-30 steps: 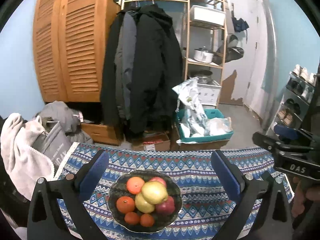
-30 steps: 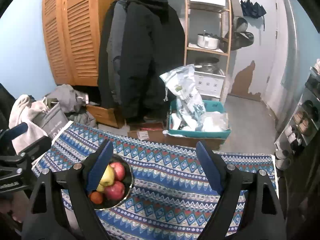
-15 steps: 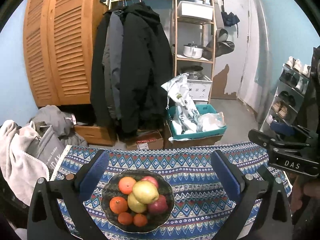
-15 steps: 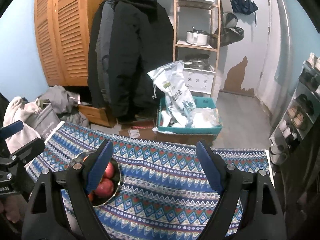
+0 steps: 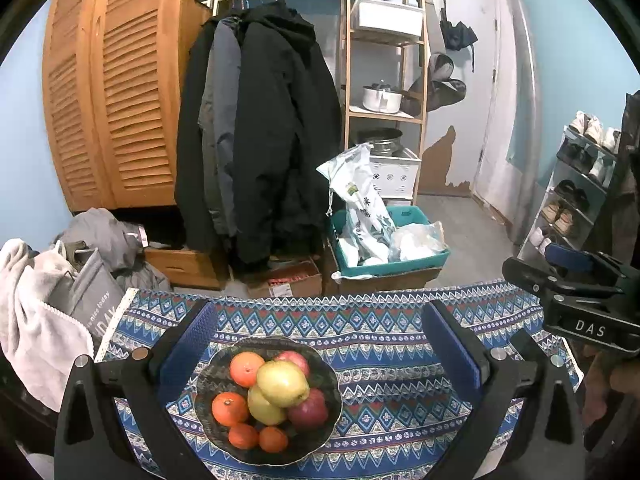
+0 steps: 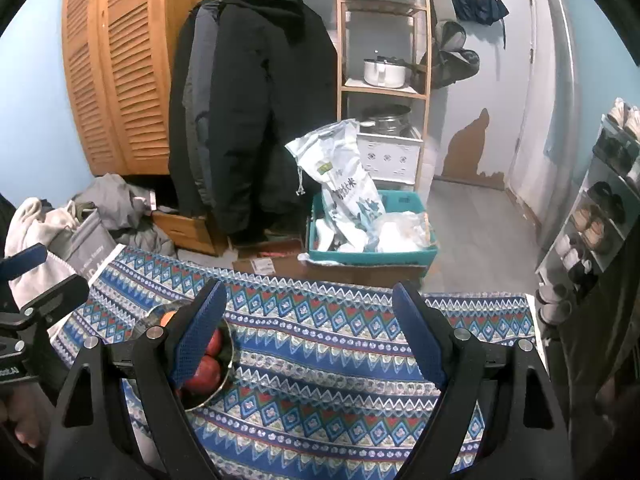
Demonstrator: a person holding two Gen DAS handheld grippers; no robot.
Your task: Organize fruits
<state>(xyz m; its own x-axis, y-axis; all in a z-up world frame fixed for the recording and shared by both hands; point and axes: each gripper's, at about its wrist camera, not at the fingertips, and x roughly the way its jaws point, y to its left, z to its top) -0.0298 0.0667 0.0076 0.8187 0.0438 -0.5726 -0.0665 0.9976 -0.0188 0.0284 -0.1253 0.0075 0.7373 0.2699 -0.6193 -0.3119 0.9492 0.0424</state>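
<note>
A dark bowl point(image 5: 328, 376) sits on the blue patterned tablecloth point(image 5: 384, 336) and holds several fruits: oranges point(image 5: 247, 369), two yellow-green apples point(image 5: 283, 383) and red apples point(image 5: 308, 410). My left gripper point(image 5: 320, 340) is open and empty above the bowl, which lies between its fingers. My right gripper point(image 6: 312, 332) is open and empty over the cloth to the right of the bowl point(image 6: 226, 372); its left finger hides most of the fruit. The right gripper also shows at the right edge of the left wrist view point(image 5: 576, 296).
Beyond the table's far edge stand a teal bin with bags point(image 5: 388, 248), cardboard boxes point(image 5: 288, 284), hanging dark coats point(image 5: 260, 128) and a wooden shelf point(image 5: 384, 80). Clothes and a grey bag point(image 5: 80, 292) lie at left. A shoe rack point(image 5: 576, 184) stands at right.
Both grippers have pulled back and shifted a little right, so the bowl sits further left in both views. Both stay open and empty. The fruit has not moved.
</note>
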